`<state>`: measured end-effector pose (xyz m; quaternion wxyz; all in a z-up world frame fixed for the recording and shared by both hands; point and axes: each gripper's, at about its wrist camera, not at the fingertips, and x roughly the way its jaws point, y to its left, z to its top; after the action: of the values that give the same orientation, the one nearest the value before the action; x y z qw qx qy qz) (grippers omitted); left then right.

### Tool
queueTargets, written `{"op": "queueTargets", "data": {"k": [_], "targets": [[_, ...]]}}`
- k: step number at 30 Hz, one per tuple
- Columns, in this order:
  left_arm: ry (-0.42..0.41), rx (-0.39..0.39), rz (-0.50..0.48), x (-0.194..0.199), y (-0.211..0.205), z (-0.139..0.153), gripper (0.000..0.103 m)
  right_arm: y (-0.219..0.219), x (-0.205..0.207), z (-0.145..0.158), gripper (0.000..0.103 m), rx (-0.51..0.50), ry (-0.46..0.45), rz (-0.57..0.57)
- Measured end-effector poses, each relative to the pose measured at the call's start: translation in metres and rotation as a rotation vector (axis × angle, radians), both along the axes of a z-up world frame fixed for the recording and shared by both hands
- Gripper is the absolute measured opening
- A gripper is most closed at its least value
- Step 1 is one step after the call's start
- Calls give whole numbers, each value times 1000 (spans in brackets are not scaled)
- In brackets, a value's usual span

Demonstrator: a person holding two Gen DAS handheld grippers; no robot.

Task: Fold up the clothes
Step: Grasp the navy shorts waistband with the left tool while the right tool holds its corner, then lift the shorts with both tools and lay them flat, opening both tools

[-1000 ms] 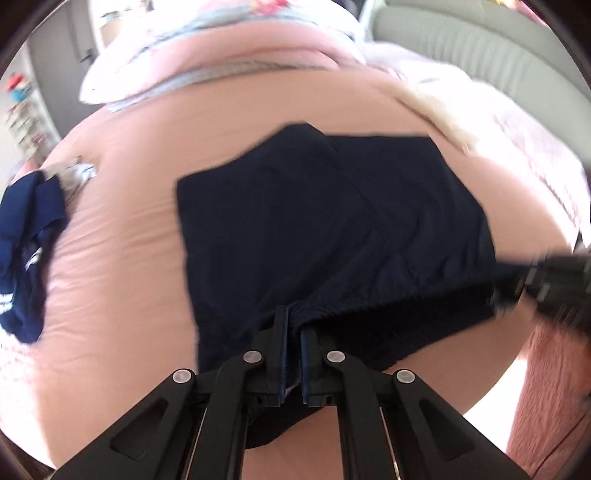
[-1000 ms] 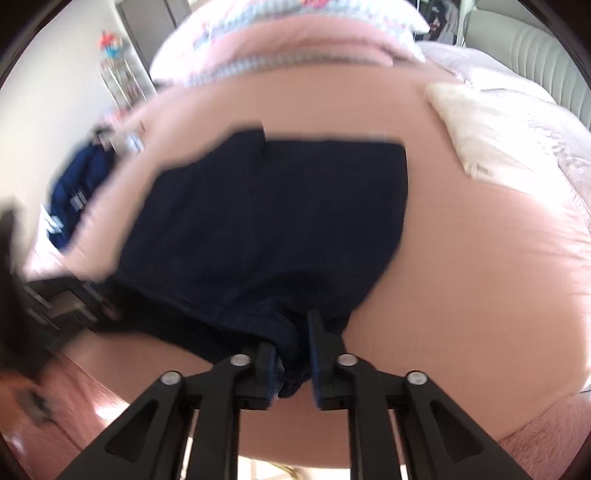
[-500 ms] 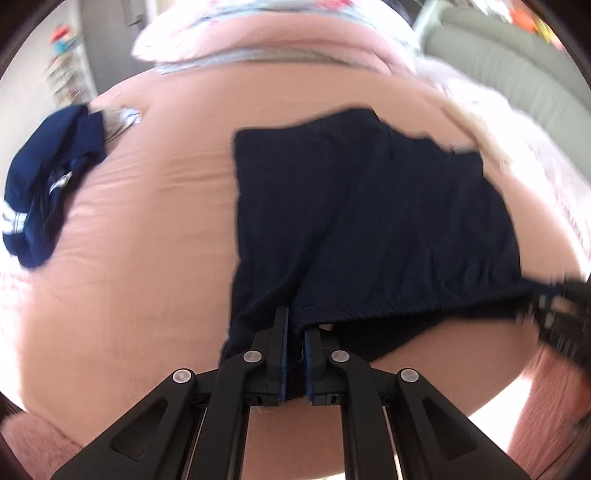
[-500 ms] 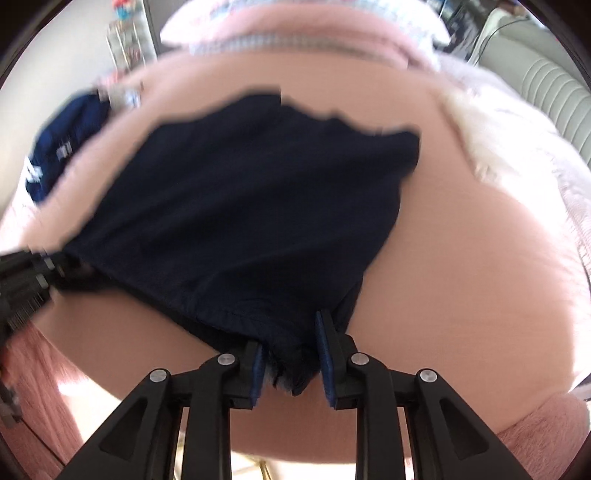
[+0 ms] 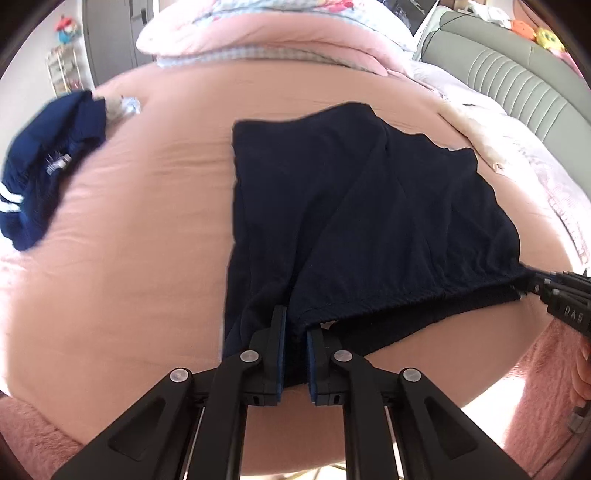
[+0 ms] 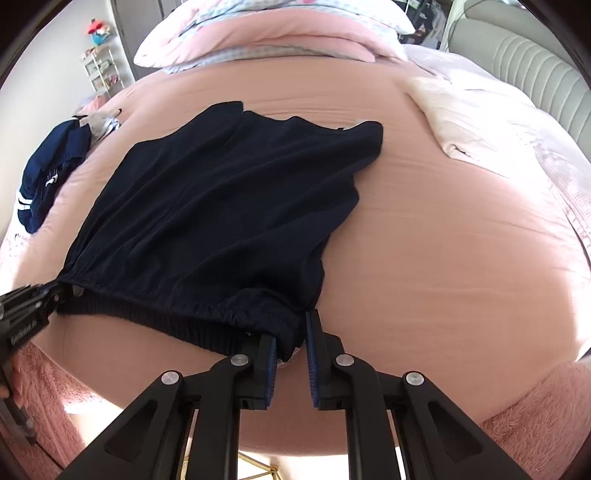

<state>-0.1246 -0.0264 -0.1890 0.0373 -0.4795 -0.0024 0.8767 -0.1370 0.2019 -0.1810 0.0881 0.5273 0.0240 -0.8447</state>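
Observation:
A pair of dark navy shorts lies spread on the pink bed sheet, waistband toward me. My left gripper is shut on the left end of the waistband. My right gripper is shut on the right end of the waistband, also seen at the right edge of the left wrist view. The shorts stretch between the two grippers, the waistband lifted slightly. The left gripper shows at the left edge of the right wrist view.
A crumpled blue garment with white stripes lies at the far left of the bed. Pillows are stacked at the far end. A cream cloth and a pale blanket lie to the right. A fluffy pink cover hangs over the near edge.
Both grippers have pulled the waistband toward the near edge and shifted the shorts to the right on the bed. The legs now lie straighter and the waistband is taut.

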Motion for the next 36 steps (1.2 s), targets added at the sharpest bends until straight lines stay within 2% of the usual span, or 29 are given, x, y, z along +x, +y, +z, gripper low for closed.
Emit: {"op": "queueTargets", "data": {"k": [3, 5, 8, 11, 15, 18, 22, 25, 28, 29, 30, 31, 34, 36], "targets": [[-11, -3, 25, -5, -7, -1, 6, -12, -8, -8, 15, 70, 3, 61], [-59, 30, 21, -11, -14, -6, 7, -17, -7, -5, 14, 95, 12, 69], [-61, 96, 22, -7, -24, -4, 9, -6, -10, -4, 13, 28, 1, 20], [-68, 108, -16, 1, -23, -1, 10, 1, -7, -1, 12, 9, 15, -20], [-13, 77, 29, 11, -17, 11, 12, 14, -1, 8, 11, -13, 36, -63], [67, 67, 67, 21, -20, 26, 12, 22, 7, 17, 11, -21, 60, -74], [-8, 66, 45, 15, -20, 13, 12, 29, 10, 15, 11, -37, 29, -89], [-25, 47, 53, 13, -17, 6, 12, 29, 10, 14, 12, -42, 6, -78], [14, 30, 78, 12, -14, 12, 4, 24, 13, 13, 14, -6, 4, -40], [33, 49, 91, 10, -12, 21, 4, 22, 13, 16, 13, -6, 3, -29], [64, 71, 95, 12, -13, 36, 4, 21, 13, 19, 8, -10, 1, -18], [95, 93, 100, 13, -13, 51, 4, 24, 14, 32, 7, -22, 25, -20], [197, 146, 79, 19, -9, 103, 4, 36, 19, 79, 7, -60, 114, -36], [268, 167, 41, 28, -7, 141, 4, 46, 23, 125, 7, -102, 193, -52]]}}
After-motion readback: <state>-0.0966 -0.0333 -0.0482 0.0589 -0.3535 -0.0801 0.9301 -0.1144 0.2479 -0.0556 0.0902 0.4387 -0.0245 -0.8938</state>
